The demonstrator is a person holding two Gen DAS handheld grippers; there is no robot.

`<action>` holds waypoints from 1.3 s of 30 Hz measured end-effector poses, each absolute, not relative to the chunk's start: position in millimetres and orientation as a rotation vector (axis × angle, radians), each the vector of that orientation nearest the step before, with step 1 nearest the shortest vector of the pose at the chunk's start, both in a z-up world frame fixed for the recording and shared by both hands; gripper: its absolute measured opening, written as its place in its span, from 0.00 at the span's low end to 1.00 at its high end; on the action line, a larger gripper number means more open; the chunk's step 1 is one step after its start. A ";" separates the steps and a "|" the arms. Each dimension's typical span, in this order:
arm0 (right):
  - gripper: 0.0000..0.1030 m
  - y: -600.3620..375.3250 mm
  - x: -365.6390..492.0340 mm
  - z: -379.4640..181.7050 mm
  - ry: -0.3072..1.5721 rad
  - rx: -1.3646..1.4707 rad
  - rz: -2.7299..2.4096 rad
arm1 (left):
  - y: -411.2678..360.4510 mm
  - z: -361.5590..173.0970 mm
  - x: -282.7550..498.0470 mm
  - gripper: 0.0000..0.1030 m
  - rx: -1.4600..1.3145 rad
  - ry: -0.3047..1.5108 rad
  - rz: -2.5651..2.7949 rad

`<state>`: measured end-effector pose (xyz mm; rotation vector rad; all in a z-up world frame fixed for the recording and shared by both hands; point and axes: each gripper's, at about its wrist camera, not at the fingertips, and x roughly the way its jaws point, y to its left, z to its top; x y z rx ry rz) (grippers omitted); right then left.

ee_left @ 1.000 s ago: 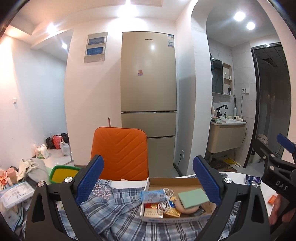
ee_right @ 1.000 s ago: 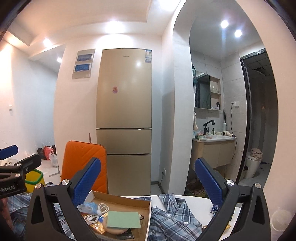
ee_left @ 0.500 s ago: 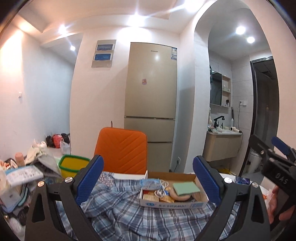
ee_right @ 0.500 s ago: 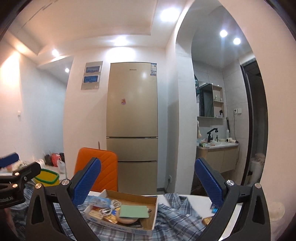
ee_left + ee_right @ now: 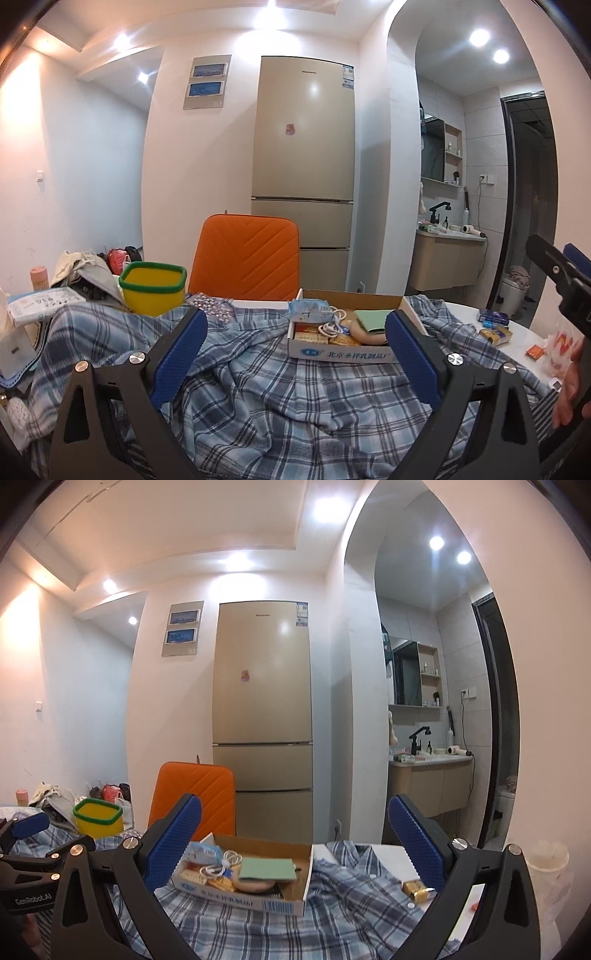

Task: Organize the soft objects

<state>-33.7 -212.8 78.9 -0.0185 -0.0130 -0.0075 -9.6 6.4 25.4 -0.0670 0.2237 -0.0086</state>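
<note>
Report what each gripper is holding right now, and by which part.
Nothing is held. The left gripper and right gripper are both open above the plaid shirt, with no cloth between their fingers.

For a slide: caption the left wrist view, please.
Open left claw above a plaid shirt spread over the table, a cardboard box of small items resting on it.
</note>
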 end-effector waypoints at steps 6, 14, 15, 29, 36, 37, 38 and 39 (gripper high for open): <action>1.00 -211.0 -38.6 62.9 -0.027 -0.034 0.006 | 9.6 11.2 -8.6 0.94 -0.073 0.219 0.025; 1.00 -207.3 -39.0 40.3 0.021 -0.054 -0.015 | 14.9 2.4 -10.2 0.94 -0.099 0.218 0.043; 1.00 -208.1 -38.5 39.0 0.026 -0.051 -0.015 | 15.3 0.5 -10.2 0.94 -0.100 0.222 0.045; 1.00 -211.5 -32.7 35.3 0.051 -0.034 -0.010 | 11.8 -3.8 -4.2 0.99 -0.078 0.262 0.040; 1.00 -211.5 -31.2 35.6 0.055 -0.033 -0.009 | 8.3 -2.3 -8.3 0.99 -0.055 0.243 0.052; 1.00 -211.5 -30.7 35.1 0.058 -0.032 -0.009 | 7.8 -2.1 -8.8 0.99 -0.053 0.241 0.052; 1.00 -211.5 -30.3 34.3 0.060 -0.032 -0.009 | 7.6 -2.4 -8.4 0.99 -0.052 0.241 0.051; 1.00 -211.5 -30.1 34.0 0.061 -0.032 -0.009 | 7.6 -2.1 -8.3 0.99 -0.052 0.242 0.049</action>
